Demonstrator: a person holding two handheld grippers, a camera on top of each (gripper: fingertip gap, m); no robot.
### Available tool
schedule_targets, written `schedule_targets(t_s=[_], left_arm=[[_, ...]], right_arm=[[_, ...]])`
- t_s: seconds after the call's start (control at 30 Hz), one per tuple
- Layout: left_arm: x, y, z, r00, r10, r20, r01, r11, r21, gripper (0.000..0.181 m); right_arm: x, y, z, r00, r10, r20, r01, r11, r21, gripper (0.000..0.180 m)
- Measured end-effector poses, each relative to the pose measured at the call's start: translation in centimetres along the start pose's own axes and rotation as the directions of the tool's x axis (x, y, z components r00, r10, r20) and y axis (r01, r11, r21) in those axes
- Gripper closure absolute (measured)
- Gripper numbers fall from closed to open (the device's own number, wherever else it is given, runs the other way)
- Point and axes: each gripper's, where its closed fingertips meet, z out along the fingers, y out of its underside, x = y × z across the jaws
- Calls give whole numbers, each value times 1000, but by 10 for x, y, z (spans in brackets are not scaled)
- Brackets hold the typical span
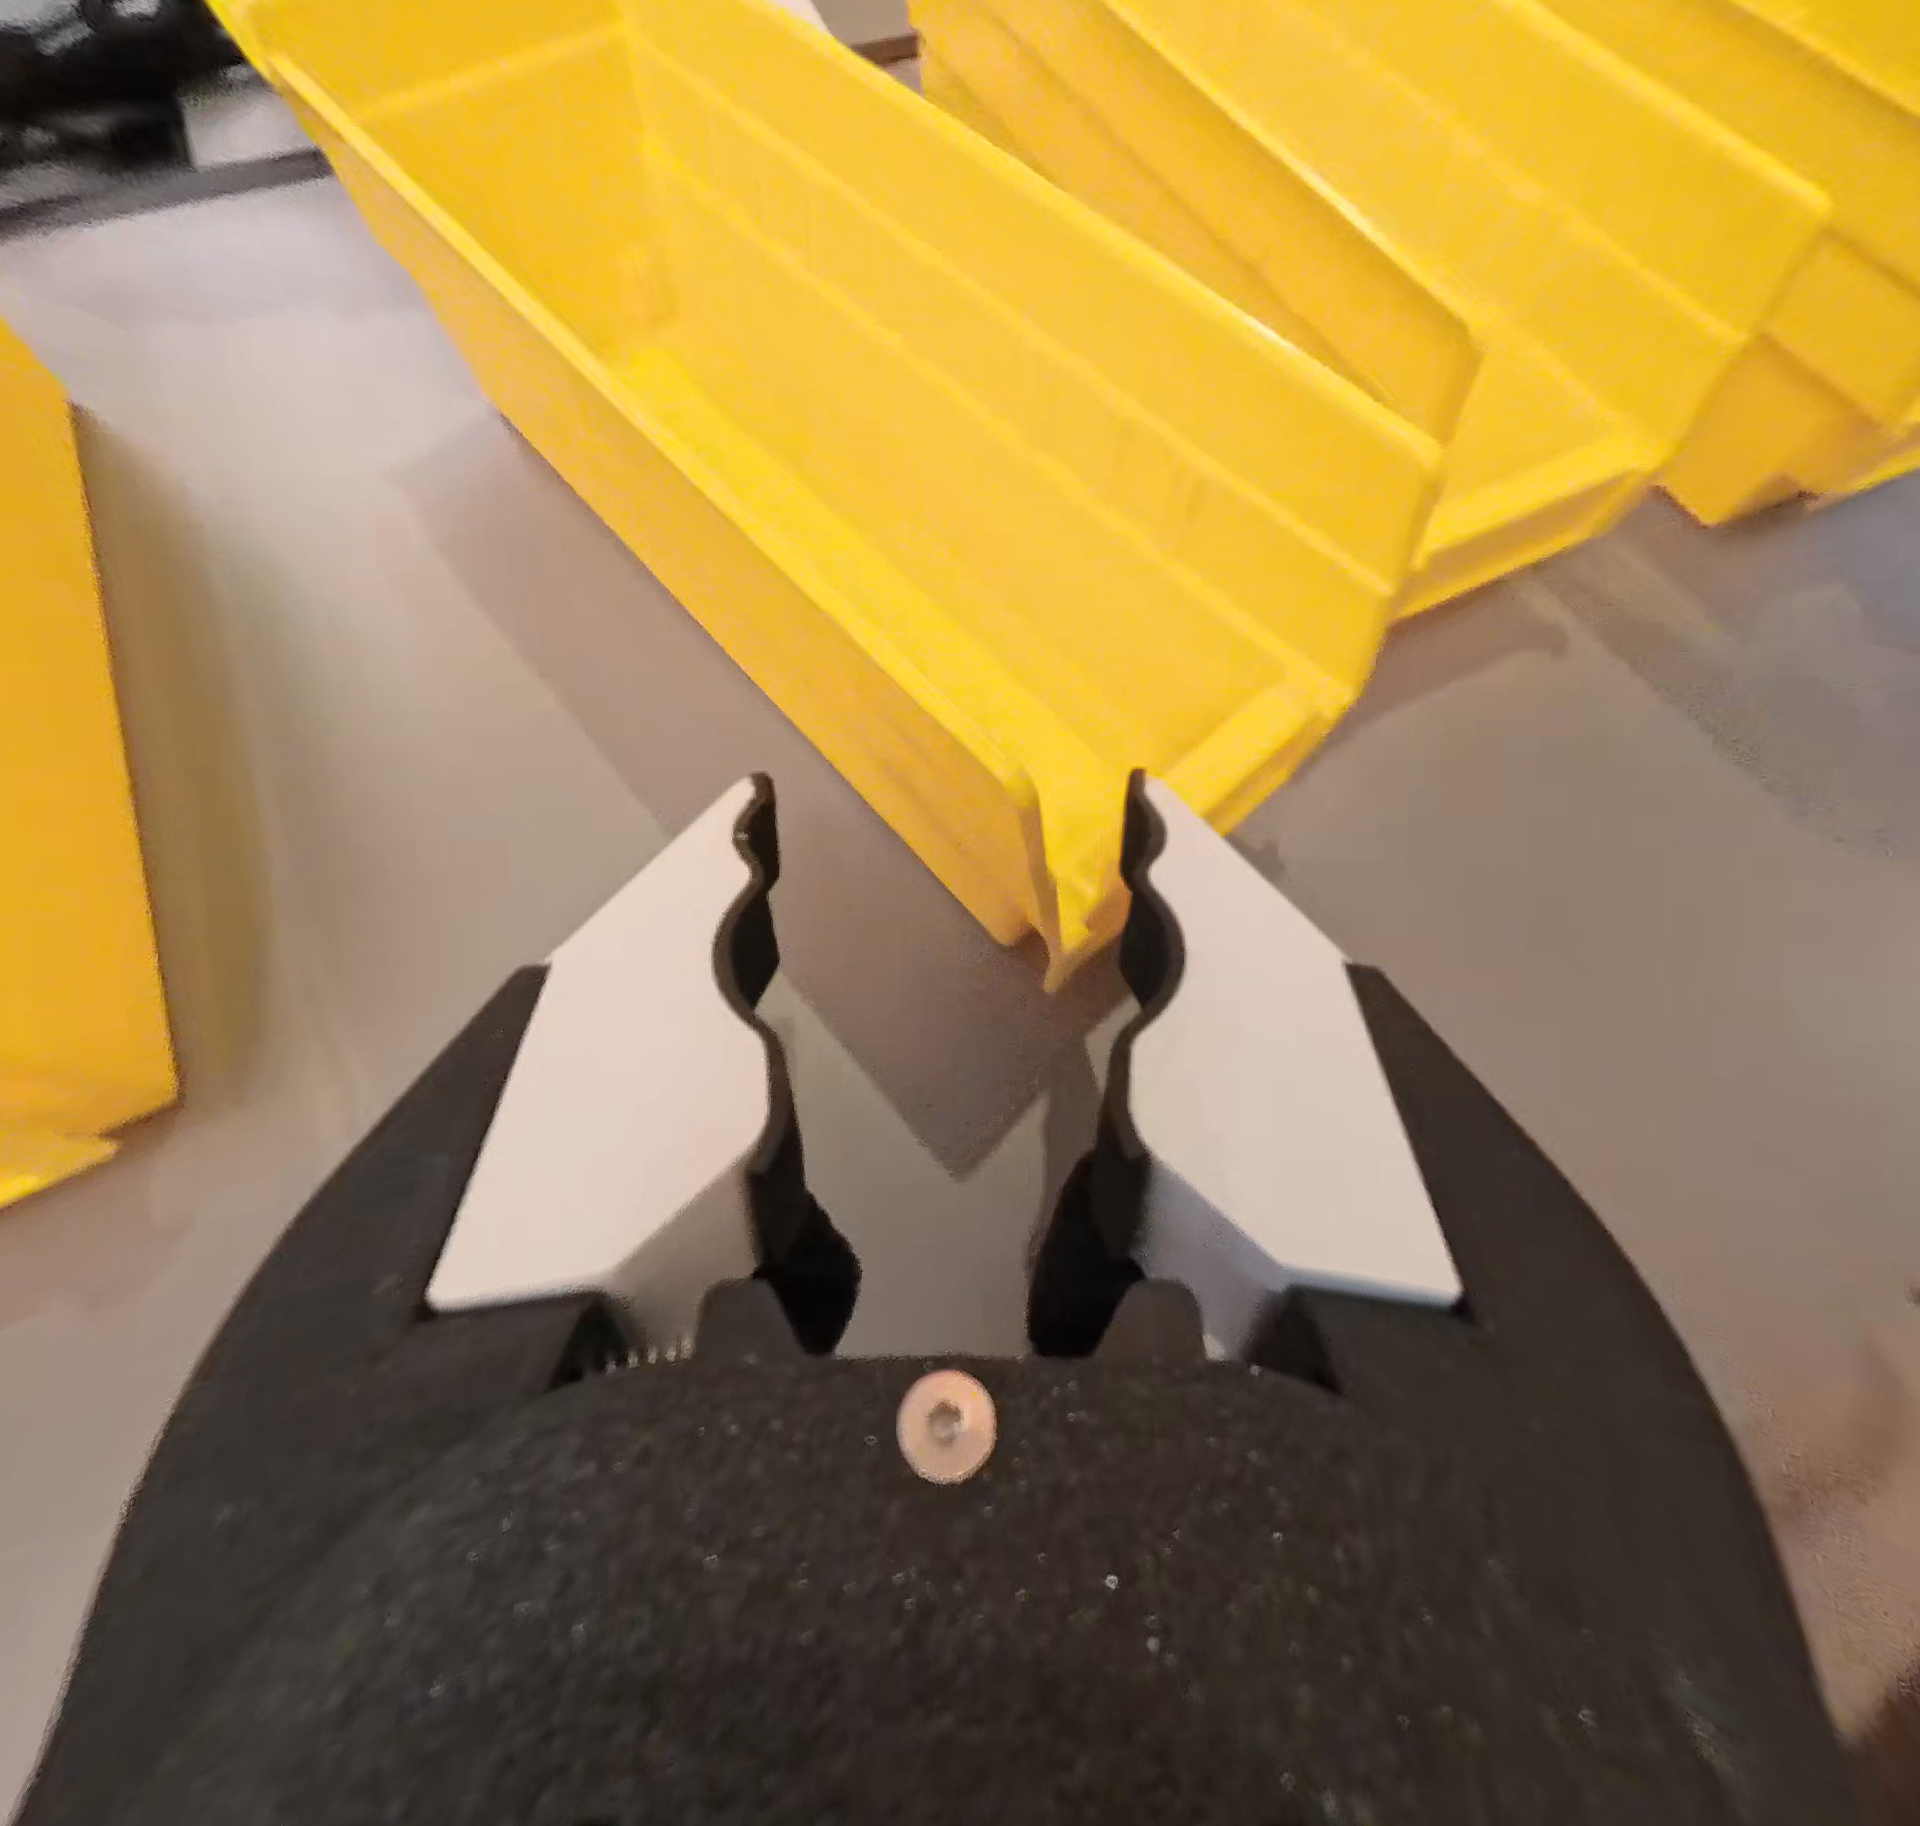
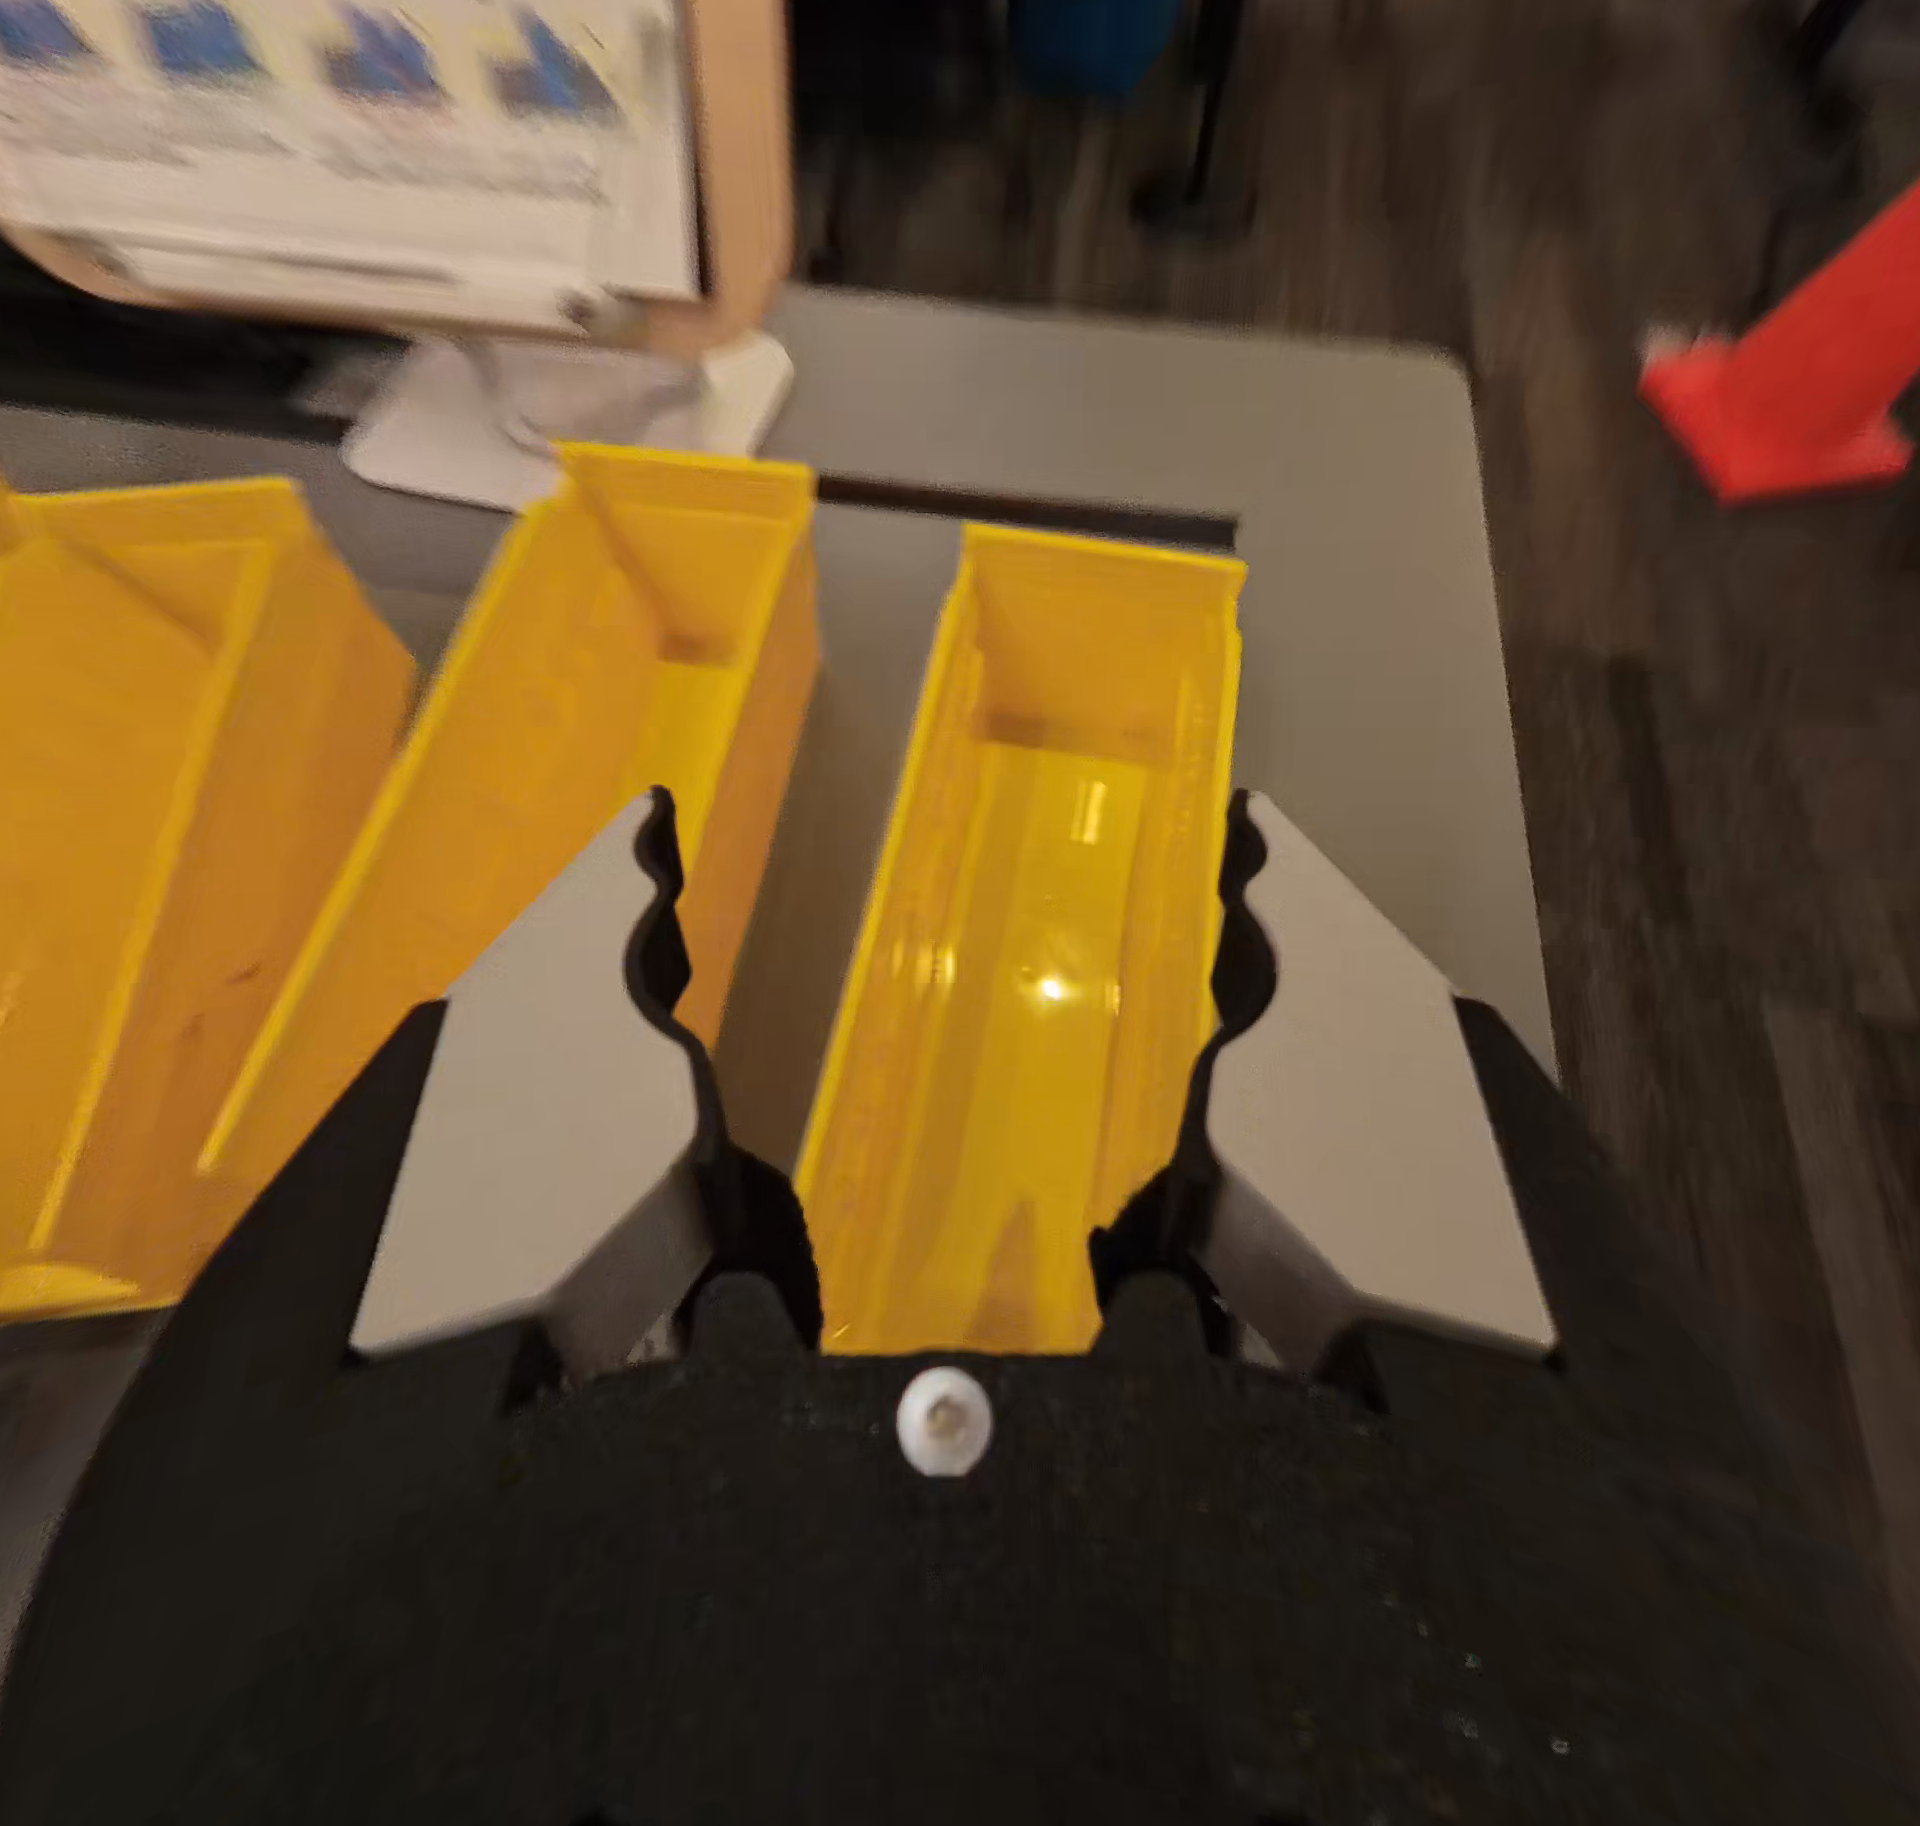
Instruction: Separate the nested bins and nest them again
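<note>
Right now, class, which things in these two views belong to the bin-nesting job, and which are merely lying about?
Job:
- long yellow plastic bin before the open left gripper
- narrow yellow plastic bin between the open right gripper fingers
- other yellow bins

Lying about:
- cardboard box
- red object
- grey table

My left claw [image 1: 951, 789] wears matt pale finger plates on grainy black plastic, with a shiny metal screw [image 1: 945, 1442] at six o'clock. The yellow bin [image 1: 831, 405] at twelve is smooth moulded plastic. Under my right claw [image 2: 951, 810], another bin's floor [image 2: 1049, 987] gleams glossy. The grey table [image 2: 1351, 488] looks satin, perhaps laminate.
</note>
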Motion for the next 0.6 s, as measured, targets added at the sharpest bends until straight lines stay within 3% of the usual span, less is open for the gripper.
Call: schedule_targets(t_s=[0.07, 0.1, 0.23, 0.3, 0.43, 0.6], left_arm=[[-7, -3, 9, 999, 16, 41, -15, 1000, -10, 130], [-11, -5, 11, 999, 11, 49, -11, 1000, -6, 131], [-34, -10, 15, 993, -33, 110, 31, 999, 20, 152], [-43, -10, 20, 991, -41, 126, 40, 999, 9, 153], [-60, -9, 21, 989, -49, 143, 50, 999, -4, 148], [-60, -9, -35, 996, -67, 66, 60, 993, 102, 137]], right_arm=[[-25, 21, -34, 1000, 2, -3, -1, 990, 141, 84], [-39, 39, -47, 1000, -3, 6, 2, 984, 178, 96], [-91, 120, -81, 1000, 5, 11, -7, 969, 246, 107], [-118, 146, -89, 999, -51, 7, 47, 963, 266, 112], [-149, 164, -86, 979, -205, 0, 202, 960, 192, 116], [-162, 184, -76, 978, -57, 199, 44, 996, 73, 115]])
